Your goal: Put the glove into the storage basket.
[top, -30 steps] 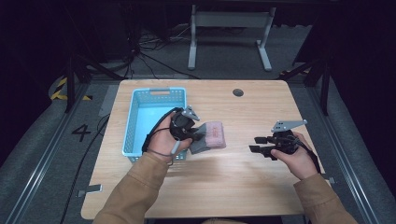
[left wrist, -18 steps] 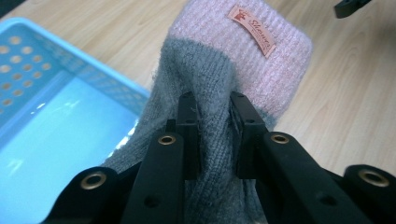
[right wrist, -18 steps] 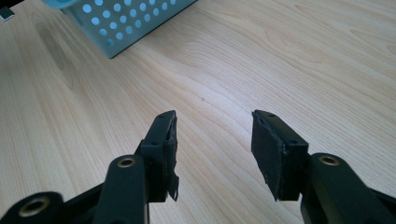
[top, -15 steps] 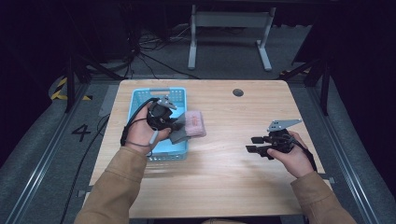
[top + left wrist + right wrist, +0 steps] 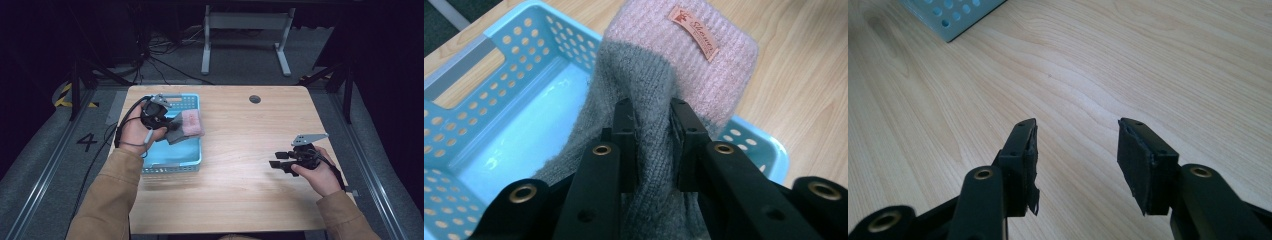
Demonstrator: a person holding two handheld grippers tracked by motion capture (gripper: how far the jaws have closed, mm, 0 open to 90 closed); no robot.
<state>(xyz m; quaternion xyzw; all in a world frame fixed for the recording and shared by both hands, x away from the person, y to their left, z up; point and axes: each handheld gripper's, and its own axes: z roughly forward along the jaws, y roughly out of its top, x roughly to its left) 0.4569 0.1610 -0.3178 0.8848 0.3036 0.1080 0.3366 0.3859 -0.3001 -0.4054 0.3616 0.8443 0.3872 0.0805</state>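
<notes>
A grey knitted sock with a pink cuff (image 5: 189,124) (image 5: 684,60) hangs over the right rim of the light blue perforated basket (image 5: 172,161) (image 5: 519,130). My left gripper (image 5: 172,131) (image 5: 651,132) is shut on the sock's grey part, held above the basket's inside. A small tan label sits on the pink cuff. My right gripper (image 5: 274,163) (image 5: 1075,150) stands open low over the bare wooden table (image 5: 250,135) at the right, with nothing between its fingers.
The basket stands at the table's left side; one corner of it (image 5: 955,15) shows in the right gripper view. A dark round grommet (image 5: 255,99) sits near the far edge. A metal stand (image 5: 245,30) and cables lie on the floor beyond the table.
My left gripper has carried the sock leftward from the table's middle to above the basket. The right gripper has stayed open in much the same place.
</notes>
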